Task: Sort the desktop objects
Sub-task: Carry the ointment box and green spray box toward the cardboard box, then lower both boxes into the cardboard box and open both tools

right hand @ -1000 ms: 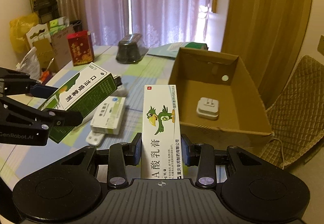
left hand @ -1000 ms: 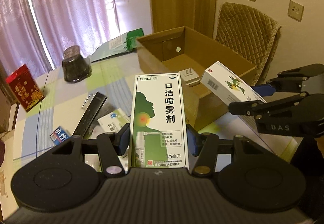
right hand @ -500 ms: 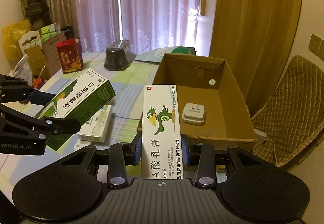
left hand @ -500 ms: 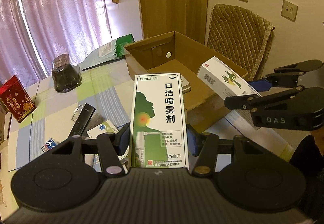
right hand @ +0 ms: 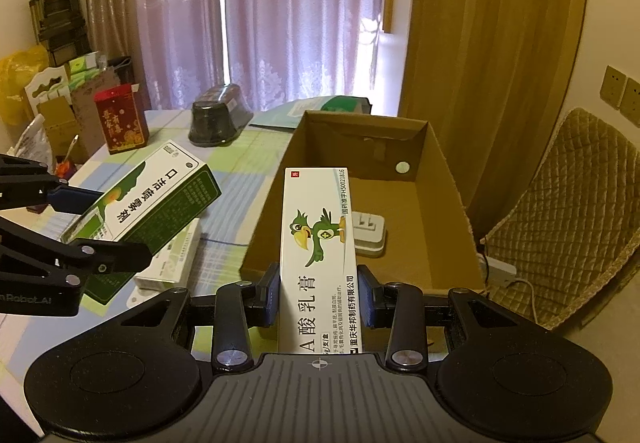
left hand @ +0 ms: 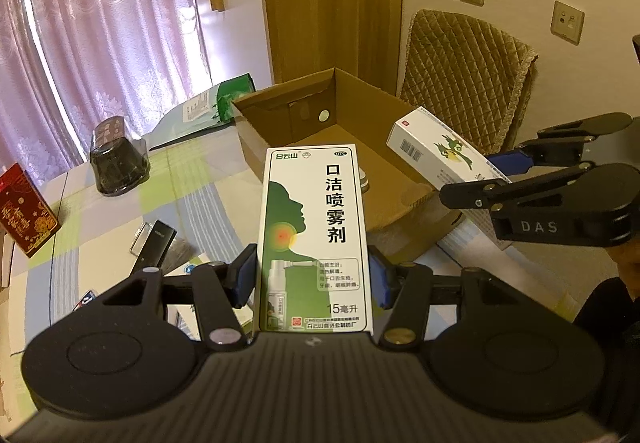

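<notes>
Left wrist view: the left gripper [left hand: 313, 279] clamps a green-and-white spray carton [left hand: 314, 239] above the table's checked cloth [left hand: 120, 215] — remote and packets unsorted.

Right wrist view: the right gripper [right hand: 319, 297] grips a white parrot-print ointment carton [right hand: 319, 259] over the near wall of the open brown cardboard box [right hand: 452, 203] — only a white plug adapter [right hand: 370, 233] inside.

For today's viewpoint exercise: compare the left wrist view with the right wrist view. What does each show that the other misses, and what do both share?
Only the left wrist view shows the slim black device lying on the checked tablecloth. Only the right wrist view shows the white plug adapter in full and the yellow plastic bag. Both show the open brown cardboard box, the green-and-white spray carton and the white parrot-print ointment carton, each clamped.
</notes>
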### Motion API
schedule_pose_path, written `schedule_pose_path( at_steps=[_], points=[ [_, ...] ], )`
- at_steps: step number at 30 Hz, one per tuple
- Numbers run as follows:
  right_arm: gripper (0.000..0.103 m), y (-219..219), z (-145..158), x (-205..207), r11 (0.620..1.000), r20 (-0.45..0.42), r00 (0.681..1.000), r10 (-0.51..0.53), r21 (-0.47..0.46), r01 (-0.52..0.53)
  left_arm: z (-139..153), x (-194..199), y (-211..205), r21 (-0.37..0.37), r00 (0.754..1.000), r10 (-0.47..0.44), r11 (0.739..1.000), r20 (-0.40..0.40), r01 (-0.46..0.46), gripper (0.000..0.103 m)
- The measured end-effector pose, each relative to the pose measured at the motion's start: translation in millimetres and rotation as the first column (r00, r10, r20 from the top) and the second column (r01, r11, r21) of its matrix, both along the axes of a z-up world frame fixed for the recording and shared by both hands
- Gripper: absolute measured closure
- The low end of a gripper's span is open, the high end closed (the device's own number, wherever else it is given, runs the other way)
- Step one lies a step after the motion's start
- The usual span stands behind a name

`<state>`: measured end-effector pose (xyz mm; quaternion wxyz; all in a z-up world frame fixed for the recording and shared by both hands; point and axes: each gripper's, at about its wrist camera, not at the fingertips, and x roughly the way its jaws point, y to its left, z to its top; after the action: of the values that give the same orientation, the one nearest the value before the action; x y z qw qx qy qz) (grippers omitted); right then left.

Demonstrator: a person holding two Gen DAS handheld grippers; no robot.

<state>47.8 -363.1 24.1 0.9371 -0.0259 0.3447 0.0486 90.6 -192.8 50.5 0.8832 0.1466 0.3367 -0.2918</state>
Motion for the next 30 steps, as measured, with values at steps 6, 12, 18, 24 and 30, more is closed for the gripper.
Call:
schedule_pose_path(
  at_steps=[6, 12, 18, 24, 30],
  points=[
    [0.066, -14, 0, 20, 0.999, -0.035, 0.999, -0.038, -0.005, 0.038, 5, 14, -15, -0.004, 1.000, -0.022, 1.000, 0.017, 0.022, 0.053],
    [0.066, -28, 2, 39, 0.998, -0.054, 0.996, -0.064, 0.002, 0.064, 8, 29, -31, -0.001, 0.999, -0.040, 0.999, 0.030, 0.040, 0.053],
    [0.066, -38, 0, 53, 0.998, -0.065, 0.996, -0.064, 0.004, 0.065, 6, 41, -47, 0.000, 0.998, -0.054, 0.999, 0.030, 0.054, 0.053],
    [0.066, -42, -5, 63, 0.998, -0.076, 0.995, -0.063, 0.004, 0.064, -1, 49, -57, 0.001, 0.998, -0.059, 0.998, 0.019, 0.059, 0.053],
    [0.066, -46, -11, 70, 0.998, -0.086, 0.994, -0.066, 0.007, 0.067, -8, 59, -61, 0.006, 0.998, -0.056, 0.998, 0.006, 0.056, 0.052]
  ],
)
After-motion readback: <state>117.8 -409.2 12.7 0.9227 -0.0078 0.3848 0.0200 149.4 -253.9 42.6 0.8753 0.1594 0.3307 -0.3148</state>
